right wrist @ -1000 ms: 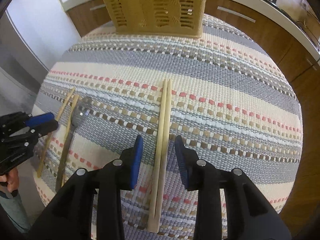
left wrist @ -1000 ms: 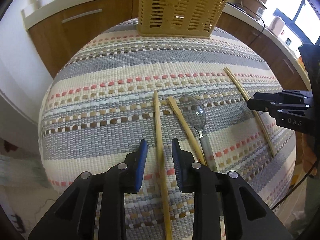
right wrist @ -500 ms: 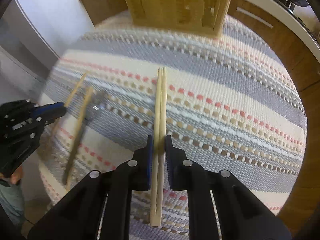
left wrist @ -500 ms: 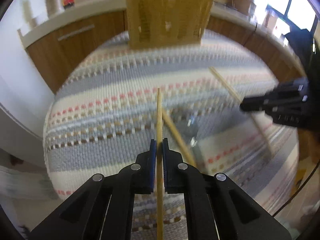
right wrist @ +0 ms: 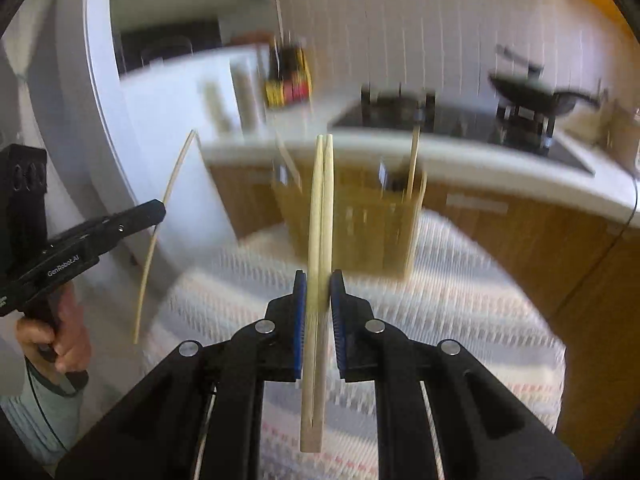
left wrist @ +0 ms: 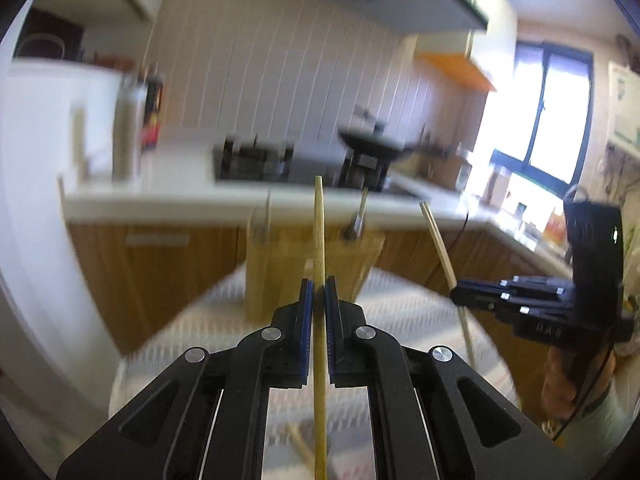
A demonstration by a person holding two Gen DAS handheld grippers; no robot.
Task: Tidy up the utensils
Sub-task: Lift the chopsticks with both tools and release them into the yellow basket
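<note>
My left gripper [left wrist: 315, 288] is shut on a single wooden chopstick [left wrist: 319, 232], held up off the table and pointing at the yellow slotted utensil basket [left wrist: 288, 272]. My right gripper [right wrist: 319, 280] is shut on a joined pair of chopsticks [right wrist: 323, 184], also lifted, in front of the same basket [right wrist: 360, 216]. In the left wrist view the right gripper [left wrist: 472, 294] shows at right with its pair [left wrist: 440, 248]. In the right wrist view the left gripper [right wrist: 154, 210] shows at left with its chopstick [right wrist: 160, 216]. Utensil handles [left wrist: 360, 216] stick out of the basket.
The striped woven cloth [right wrist: 460, 288] covers the table below. Another wooden stick [left wrist: 300, 446] lies on the cloth under my left gripper. A kitchen counter with a stove and pan [right wrist: 536, 96] runs behind the basket. The view is motion-blurred.
Both grippers closed on their chopsticks on the cloth, then lifted them and tilted up, so the basket and counter now fill the view.
</note>
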